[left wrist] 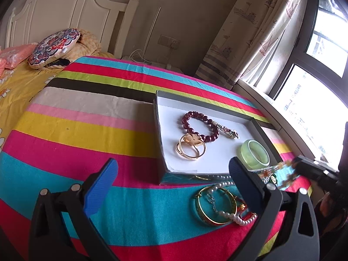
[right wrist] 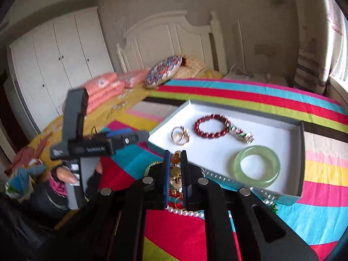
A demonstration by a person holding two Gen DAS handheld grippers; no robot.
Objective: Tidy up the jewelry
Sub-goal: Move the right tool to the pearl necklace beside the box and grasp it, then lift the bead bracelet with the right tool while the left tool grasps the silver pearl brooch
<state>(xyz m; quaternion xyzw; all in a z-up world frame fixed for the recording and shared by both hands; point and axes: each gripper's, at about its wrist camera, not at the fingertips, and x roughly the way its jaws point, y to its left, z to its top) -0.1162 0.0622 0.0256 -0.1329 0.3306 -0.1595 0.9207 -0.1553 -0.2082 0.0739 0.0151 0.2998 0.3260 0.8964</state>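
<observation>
A bedroom with a white headboard (left wrist: 65, 8) and curtained window (left wrist: 322, 50) framed the striped bed cover (left wrist: 97, 130). The left claw (left wrist: 174, 187) stood apart. The right claw (right wrist: 175, 174) was clamped on a beaded bracelet (right wrist: 175, 169) at lower centre, beside the white tray (right wrist: 217, 150).

Beige walls, white headboard (left wrist: 65, 10), white wardrobe (right wrist: 56, 61) — daylight through the curtained window (left wrist: 326, 50).

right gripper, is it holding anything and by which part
Yes: the right gripper is shut on an amber bead bracelet, pinching its bead strand. The left gripper is open, holding nothing.
</observation>
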